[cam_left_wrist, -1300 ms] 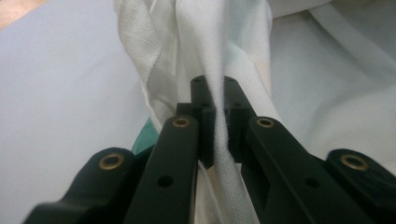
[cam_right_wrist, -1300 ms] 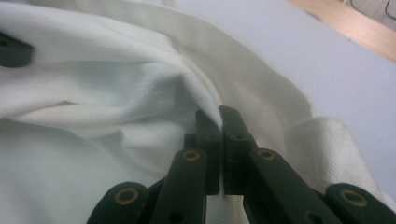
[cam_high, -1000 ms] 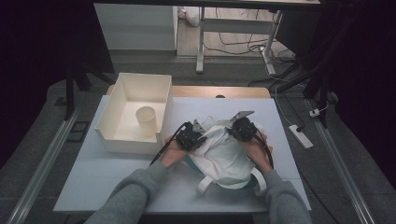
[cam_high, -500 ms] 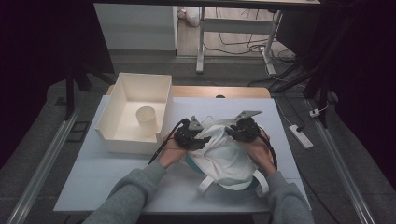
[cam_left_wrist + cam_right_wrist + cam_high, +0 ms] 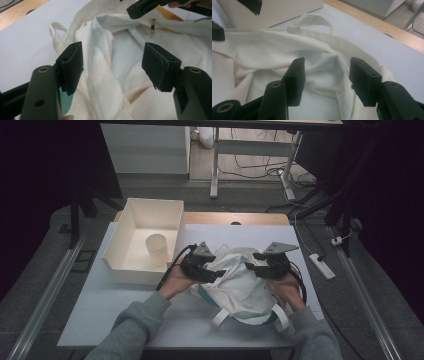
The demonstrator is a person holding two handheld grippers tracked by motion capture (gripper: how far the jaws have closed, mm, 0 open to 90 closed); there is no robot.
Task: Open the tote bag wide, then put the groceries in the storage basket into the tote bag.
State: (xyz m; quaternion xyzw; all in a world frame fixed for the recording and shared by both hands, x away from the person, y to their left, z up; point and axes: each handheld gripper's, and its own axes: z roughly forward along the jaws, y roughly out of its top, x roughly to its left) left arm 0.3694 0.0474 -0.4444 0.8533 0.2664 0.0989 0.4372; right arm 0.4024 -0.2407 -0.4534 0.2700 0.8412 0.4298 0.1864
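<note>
The bag (image 5: pixel 240 282) lay crumpled toward the table's (image 5: pixel 100 315) near edge, its mouth facing the far edge. The left gripper (image 5: pixel 112 66) and right gripper (image 5: pixel 325 77) flanked that mouth, jaws spread, fabric between them unpinched; neither was clearly nearer.

The pale bench (image 5: pixel 100 305) carries a crumpled white cloth bag (image 5: pixel 240 285) lying under and between both tools. Left of the left tool (image 5: pixel 212 274) stands an open cream box (image 5: pixel 142 270), seemingly resting directly on it.
</note>
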